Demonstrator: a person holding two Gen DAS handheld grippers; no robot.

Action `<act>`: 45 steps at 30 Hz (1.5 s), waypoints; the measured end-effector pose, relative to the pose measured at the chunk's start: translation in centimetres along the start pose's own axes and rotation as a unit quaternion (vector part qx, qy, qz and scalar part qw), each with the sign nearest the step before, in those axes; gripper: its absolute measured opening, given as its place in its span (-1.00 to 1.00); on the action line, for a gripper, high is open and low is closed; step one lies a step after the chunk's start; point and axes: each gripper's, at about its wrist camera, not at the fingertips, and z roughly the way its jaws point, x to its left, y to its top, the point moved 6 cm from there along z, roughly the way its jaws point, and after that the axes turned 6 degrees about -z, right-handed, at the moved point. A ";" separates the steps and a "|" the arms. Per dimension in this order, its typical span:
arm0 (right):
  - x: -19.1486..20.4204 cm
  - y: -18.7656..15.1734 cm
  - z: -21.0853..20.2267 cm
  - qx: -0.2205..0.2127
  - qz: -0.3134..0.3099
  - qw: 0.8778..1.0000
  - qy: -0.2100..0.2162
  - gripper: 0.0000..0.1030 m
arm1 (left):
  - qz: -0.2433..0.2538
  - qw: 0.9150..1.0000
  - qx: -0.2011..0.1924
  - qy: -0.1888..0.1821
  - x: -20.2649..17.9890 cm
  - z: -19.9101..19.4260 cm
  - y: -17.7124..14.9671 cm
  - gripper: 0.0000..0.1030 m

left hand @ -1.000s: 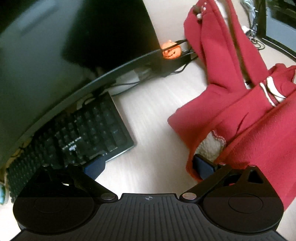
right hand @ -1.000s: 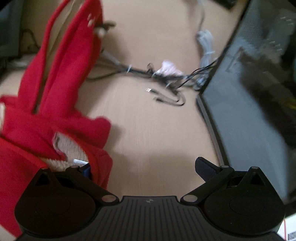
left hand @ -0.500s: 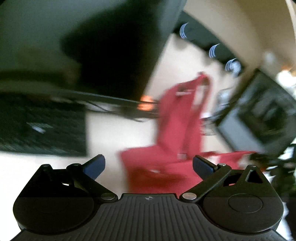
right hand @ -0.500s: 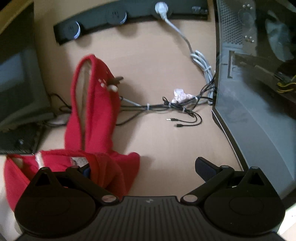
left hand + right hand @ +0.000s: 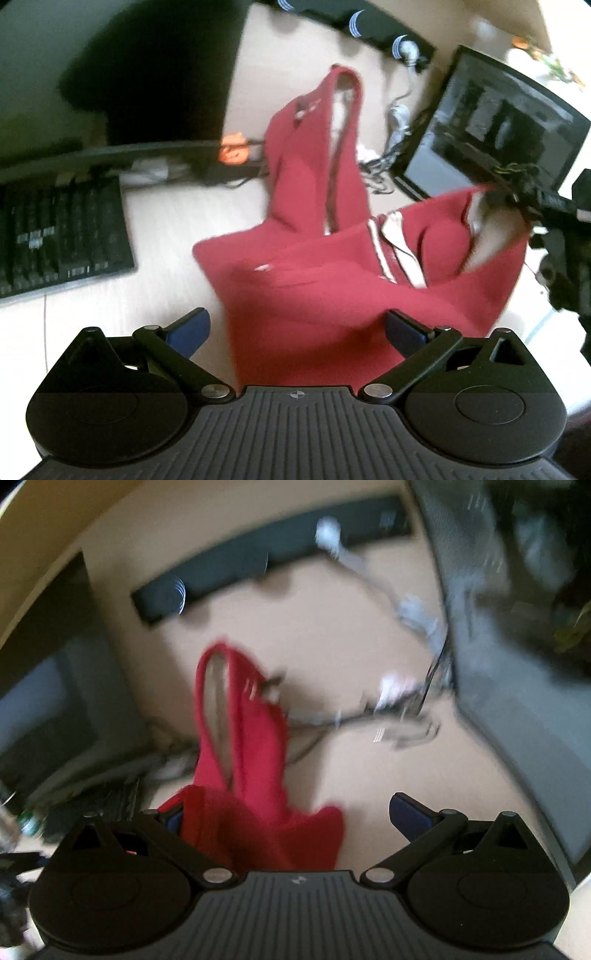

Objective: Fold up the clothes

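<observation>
A red hooded garment (image 5: 332,280) with white stripes lies crumpled on the light wooden desk, its hood stretched toward the far side. My left gripper (image 5: 295,328) is open, fingers wide apart just above the garment's near edge, holding nothing. In the blurred right wrist view the same red garment (image 5: 251,794) lies at the lower left. My right gripper (image 5: 284,812) is open; its left finger is partly hidden behind the red cloth, and I cannot tell whether it touches it.
A black keyboard (image 5: 55,236) and a monitor (image 5: 110,74) stand at the left. A small orange figure (image 5: 232,151) sits by the monitor base. A computer case (image 5: 491,133) and loose cables (image 5: 388,716) are at the right. A black power strip (image 5: 258,565) runs along the back.
Both grippers have lifted and pulled back from the garment, so both views look down from higher up. The garment's near part has shifted. Both stay open.
</observation>
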 end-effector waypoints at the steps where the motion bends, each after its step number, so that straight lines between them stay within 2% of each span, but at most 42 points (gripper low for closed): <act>1: -0.1 -0.4 0.7 0.030 0.008 1.000 0.004 1.00 | -0.005 1.000 0.003 0.006 0.1 0.4 -0.1 0.99; 2: -0.3 -0.7 1.3 0.054 0.019 0.998 0.005 1.00 | -0.007 1.000 0.004 0.012 0.2 0.8 -0.1 0.99; 4: -1.2 -1.0 1.6 0.059 0.057 0.997 -0.008 1.00 | -0.009 1.000 0.006 0.021 0.2 1.5 -0.1 0.99; 6: -1.9 -0.8 0.8 0.039 0.113 0.992 0.032 1.00 | -0.008 1.000 0.007 0.022 -0.1 1.7 -0.1 0.99; 7: -2.2 -0.6 0.1 0.022 0.143 0.987 0.066 1.00 | -0.006 1.000 0.008 0.022 -0.1 1.6 -0.2 0.99; 8: -2.3 -0.5 -0.6 0.003 0.160 0.983 0.093 1.00 | -0.004 1.000 0.009 0.021 -0.2 1.6 -0.2 0.99; 10: -2.6 -0.2 -2.0 -0.032 0.166 0.979 0.114 1.00 | -0.004 1.000 0.011 0.022 0.0 1.5 -0.5 0.99; 11: -2.7 -0.2 -2.5 -0.043 0.147 0.984 0.089 1.00 | -0.008 1.000 0.011 0.021 0.1 1.5 -0.6 0.99; 13: -2.9 -0.7 -2.9 -0.062 0.083 0.995 -0.001 1.00 | -0.023 1.000 0.009 0.012 0.4 1.2 -1.0 0.99; 16: -2.9 -3.2 -2.0 -0.039 -0.018 0.994 -0.099 1.00 | -0.047 0.999 0.002 0.015 1.1 0.9 -1.4 0.99; 18: -2.3 -5.2 -1.0 -0.003 -0.067 0.990 -0.121 1.00 | -0.046 0.998 -0.008 0.045 1.7 1.2 -0.8 0.99; 20: -0.9 -6.7 0.5 0.027 -0.097 0.990 -0.097 1.00 | -0.038 0.995 -0.024 0.088 2.5 1.5 0.4 0.99; 22: 0.8 -6.7 1.9 0.029 -0.105 0.992 -0.059 1.00 | -0.030 0.990 -0.040 0.131 3.2 1.8 1.6 0.99; 23: 1.4 -6.3 2.5 0.016 -0.102 0.993 -0.054 1.00 | -0.025 0.987 -0.048 0.153 3.5 2.0 2.2 0.99; 25: 1.5 -4.9 4.2 -0.008 -0.079 0.993 -0.087 1.00 | -0.017 0.978 -0.064 0.196 4.2 2.2 3.5 0.99; 28: 0.1 -4.4 7.5 -0.002 -0.096 0.979 -0.182 1.00 | -0.008 0.963 -0.086 0.254 5.2 2.3 5.1 0.99; 30: -0.3 -5.3 8.6 0.018 -0.149 0.964 -0.217 1.00 | -0.041 0.968 -0.082 0.235 6.3 1.3 4.5 0.99; 33: -1.0 -5.5 7.7 0.017 -0.137 0.970 -0.200 1.00 | -0.116 0.980 -0.073 0.143 7.0 -0.7 2.7 0.99; 34: -1.1 -5.4 7.1 0.012 -0.124 0.974 -0.187 1.00 | -0.147 0.982 -0.073 0.094 6.9 -1.2 2.1 0.99; 35: -0.8 -5.0 6.0 -0.003 -0.100 0.983 -0.153 1.00 | -0.175 0.981 -0.074 0.041 6.4 -1.7 1.5 0.99; 37: 0.3 -4.1 4.4 -0.030 -0.058 0.995 -0.077 1.00 | -0.190 0.979 -0.071 -0.018 5.0 -1.7 0.8 0.99; 39: 1.8 -3.6 4.3 -0.041 -0.020 0.999 0.003 1.00 | -0.161 0.985 -0.053 -0.020 3.2 -0.2 0.4 0.99; 41: 3.2 -3.9 5.4 -0.029 0.003 0.998 0.061 1.00 | -0.123 0.992 -0.036 0.012 2.0 1.8 0.0 0.99; 42: 3.8 -4.7 6.6 -0.011 0.002 0.998 0.064 1.00 | -0.121 0.992 -0.032 0.013 1.7 2.4 -0.1 0.99; 45: 4.2 -7.4 10.6 0.045 -0.007 0.998 0.032 1.00 | -0.125 0.992 -0.026 0.011 1.2 3.7 -0.3 0.99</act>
